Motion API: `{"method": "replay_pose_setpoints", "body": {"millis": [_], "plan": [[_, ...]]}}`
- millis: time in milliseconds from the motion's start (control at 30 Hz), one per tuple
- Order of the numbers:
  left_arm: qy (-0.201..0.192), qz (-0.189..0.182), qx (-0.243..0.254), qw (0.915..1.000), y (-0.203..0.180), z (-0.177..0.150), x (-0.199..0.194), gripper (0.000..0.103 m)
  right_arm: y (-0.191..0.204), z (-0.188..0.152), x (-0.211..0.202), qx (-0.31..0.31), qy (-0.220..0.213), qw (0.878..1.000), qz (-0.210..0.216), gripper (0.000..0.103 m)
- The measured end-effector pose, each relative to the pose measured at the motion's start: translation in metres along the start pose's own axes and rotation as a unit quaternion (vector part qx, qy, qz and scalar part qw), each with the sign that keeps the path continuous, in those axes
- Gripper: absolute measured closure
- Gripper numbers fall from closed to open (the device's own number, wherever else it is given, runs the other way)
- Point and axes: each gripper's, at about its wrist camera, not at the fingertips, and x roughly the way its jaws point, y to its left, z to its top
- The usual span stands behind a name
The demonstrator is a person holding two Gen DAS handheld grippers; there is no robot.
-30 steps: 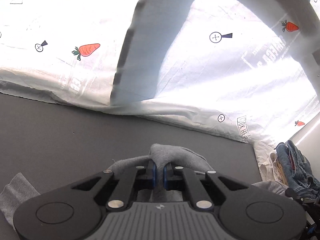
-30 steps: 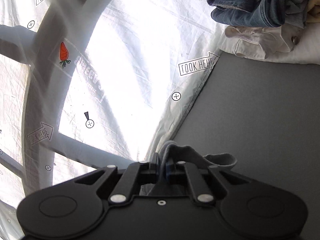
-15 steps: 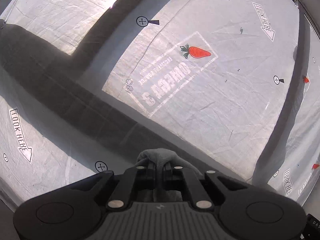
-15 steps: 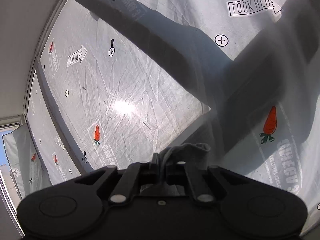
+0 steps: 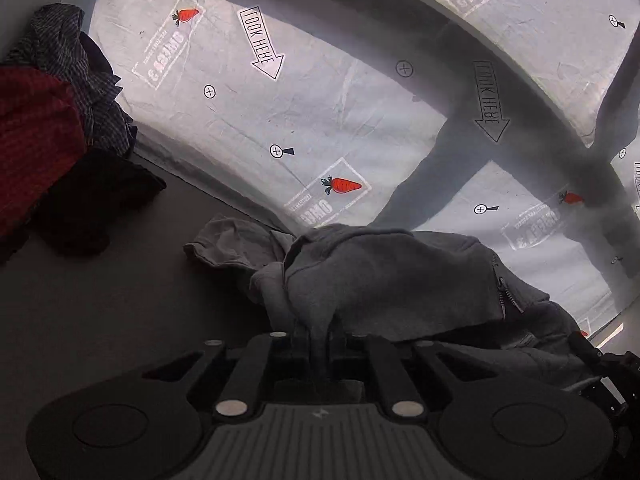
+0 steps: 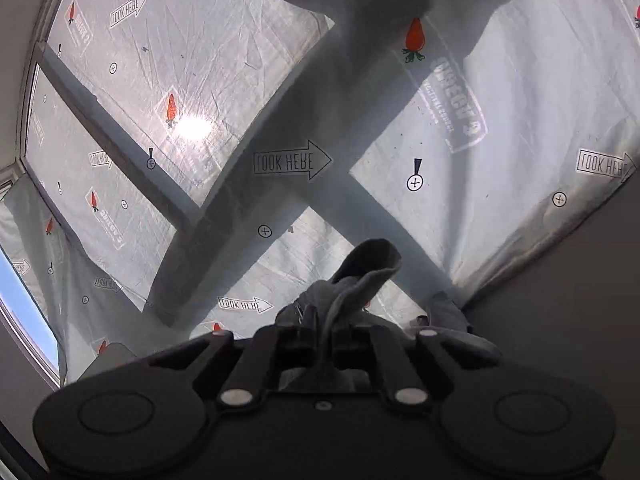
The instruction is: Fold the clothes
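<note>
The left tool (image 5: 318,334) pinches a fold of the grey hoodie (image 5: 400,280), which drapes over the dark worktop (image 5: 100,300); the right tool (image 6: 322,334) pinches another bunch of it

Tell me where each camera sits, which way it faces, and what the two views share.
Left wrist: sits behind the left tool, facing forward and down over the dark table toward the printed sheet; clothes pile at left; its own fingers pinch the grey zip-up garment.
Right wrist: sits behind the right tool, facing nearly level at the printed sheet over window bars; its fingers pinch a grey fabric fold.
Shared: the grey garment, printed sheet and table.
</note>
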Motion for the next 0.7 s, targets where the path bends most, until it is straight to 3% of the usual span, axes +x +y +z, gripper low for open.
{"method": "replay_pose_setpoints", "body": {"millis": [67, 133, 200, 300, 333, 367, 433, 500, 600, 700], "plan": [[0.092, 0.067, -0.020, 0.9933, 0.043, -0.054, 0.029, 0.094, -0.045, -0.060, 0.002, 0.041, 0.068, 0.994, -0.075, 0.096], [0.136, 0.105, -0.038, 0.9844, 0.070, -0.084, 0.038, 0.094, -0.085, -0.115, 0.003, 0.075, 0.143, 0.974, -0.156, 0.096], [0.175, 0.129, -0.057, 0.9744, 0.094, -0.110, 0.041, 0.092, -0.100, -0.149, -0.001, 0.060, 0.190, 0.956, -0.213, 0.096], [0.150, 0.119, -0.034, 0.9809, 0.095, -0.111, 0.023, 0.089, -0.096, -0.158, -0.016, 0.047, 0.190, 0.955, -0.221, 0.086], [0.141, 0.123, -0.006, 0.9823, 0.088, -0.111, 0.017, 0.083, -0.093, -0.157, -0.020, 0.046, 0.185, 0.957, -0.220, 0.079], [0.132, 0.127, 0.024, 0.9827, 0.081, -0.112, 0.012, 0.080, -0.089, -0.155, -0.023, 0.039, 0.176, 0.958, -0.221, 0.065], [0.134, 0.134, 0.063, 0.9799, 0.072, -0.118, 0.011, 0.073, -0.082, -0.154, -0.027, 0.014, 0.163, 0.960, -0.229, 0.051], [0.144, 0.137, 0.093, 0.9756, 0.066, -0.128, 0.012, 0.066, -0.076, -0.158, -0.026, -0.015, 0.170, 0.954, -0.247, 0.050], [0.168, 0.136, 0.095, 0.9718, 0.069, -0.143, 0.017, 0.054, -0.071, -0.168, -0.027, -0.054, 0.187, 0.941, -0.275, 0.048], [0.174, 0.156, 0.106, 0.9664, 0.072, -0.150, 0.022, 0.044, -0.071, -0.178, -0.030, -0.080, 0.202, 0.930, -0.296, 0.039]]}}
